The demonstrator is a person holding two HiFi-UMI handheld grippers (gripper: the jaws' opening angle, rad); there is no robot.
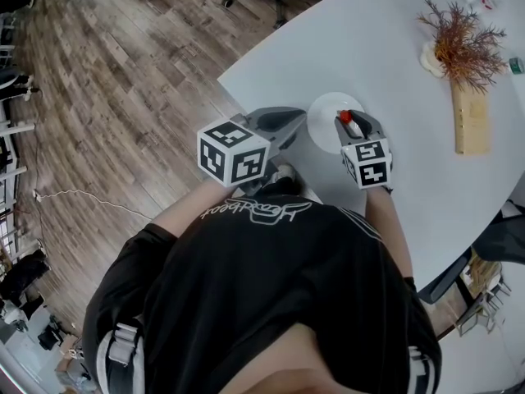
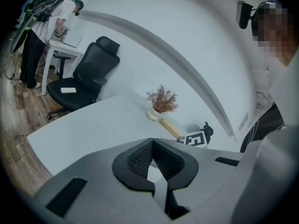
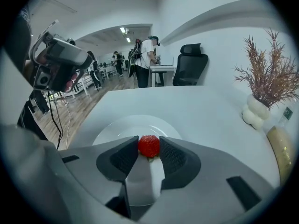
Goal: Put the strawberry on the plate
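A small red strawberry point(image 3: 149, 145) sits pinched between the black pads of my right gripper point(image 3: 149, 148), which is shut on it. Just beyond and below the berry lies the white plate point(image 3: 117, 129) on the white table. In the head view the strawberry point(image 1: 345, 116) hangs over the right part of the plate point(image 1: 324, 121), at the tip of the right gripper point(image 1: 348, 123). My left gripper point(image 1: 297, 126) hovers at the plate's left rim, near the table edge. In its own view the left gripper point(image 2: 152, 143) has its jaw tips together and holds nothing.
A dried brown plant in a white vase point(image 1: 461, 39) and a pale wooden block point(image 1: 471, 120) stand at the table's far right. The table's curved edge point(image 1: 238, 97) drops to wooden floor on the left. A black office chair point(image 2: 81, 80) stands beyond the table.
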